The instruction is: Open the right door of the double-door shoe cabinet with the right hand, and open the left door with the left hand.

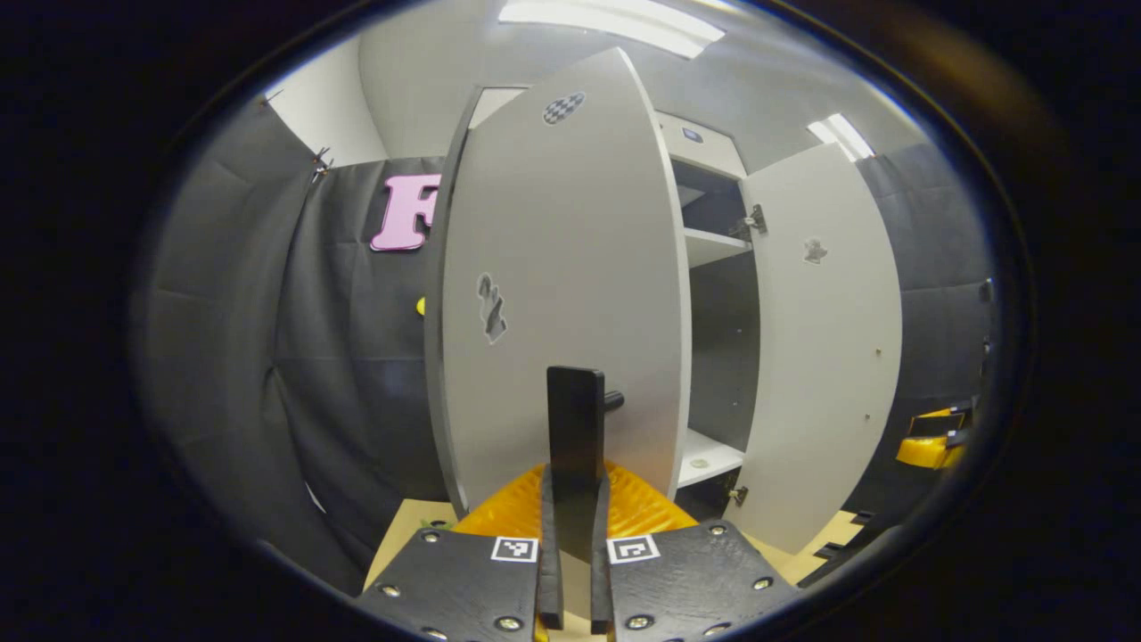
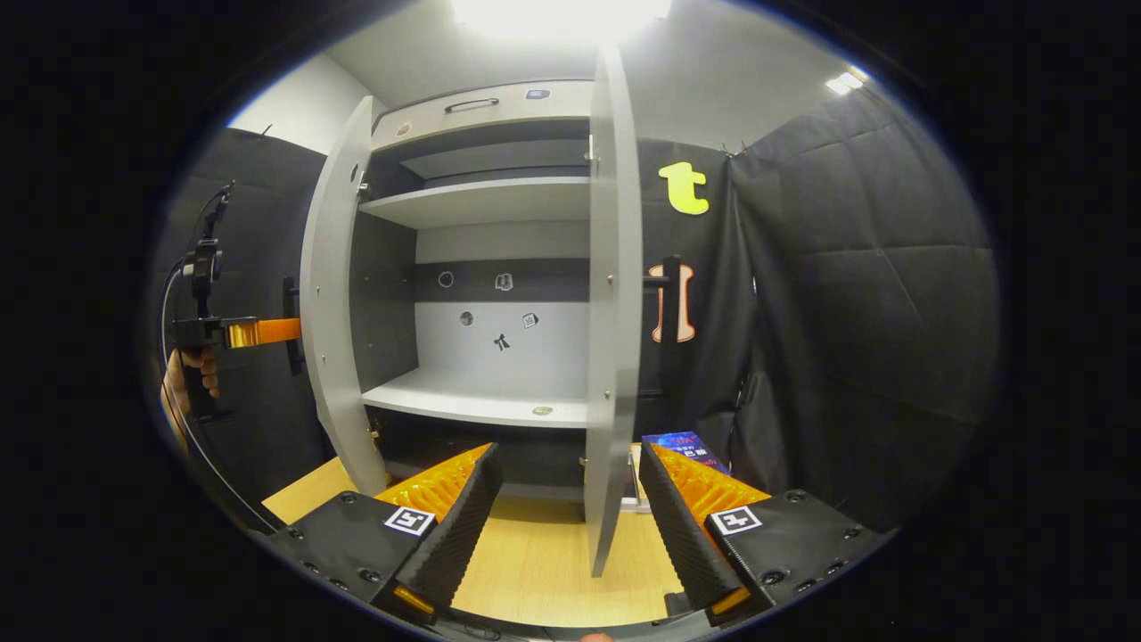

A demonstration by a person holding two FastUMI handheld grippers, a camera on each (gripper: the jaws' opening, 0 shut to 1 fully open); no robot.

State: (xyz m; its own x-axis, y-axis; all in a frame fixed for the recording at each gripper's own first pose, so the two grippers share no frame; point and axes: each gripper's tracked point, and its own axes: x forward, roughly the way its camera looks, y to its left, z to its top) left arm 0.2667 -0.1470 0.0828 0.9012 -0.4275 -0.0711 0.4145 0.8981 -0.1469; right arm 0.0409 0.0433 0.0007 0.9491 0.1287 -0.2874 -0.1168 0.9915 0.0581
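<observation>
Two grippers. Left gripper: jaws closed on the dark upright handle of the left door, both fingers pressed to its sides. It also appears far left in the right gripper view, held by a hand that is partly cut off at the edge; a cable hangs below it. Right gripper: jaws spread wide, holding nothing, the edge of the right door standing in the gap between the fingers but apart from both.

One wooden tabletop under the right gripper.

One small box with a printed top, just behind the right finger, partly hidden by it.

One shoe cabinet, grey, standing at the far end of the tabletop. Two doors, both swung open. Right door seen edge-on, its dark handle projecting to the right. Left door carries two stickers on its front face; patterns hard to make out.

Shelves inside: two visible, upper and lower. One small round object on the lower shelf, too small to identify. Several small marks on the back panel, unclear. One pull handle on the top panel.
</observation>
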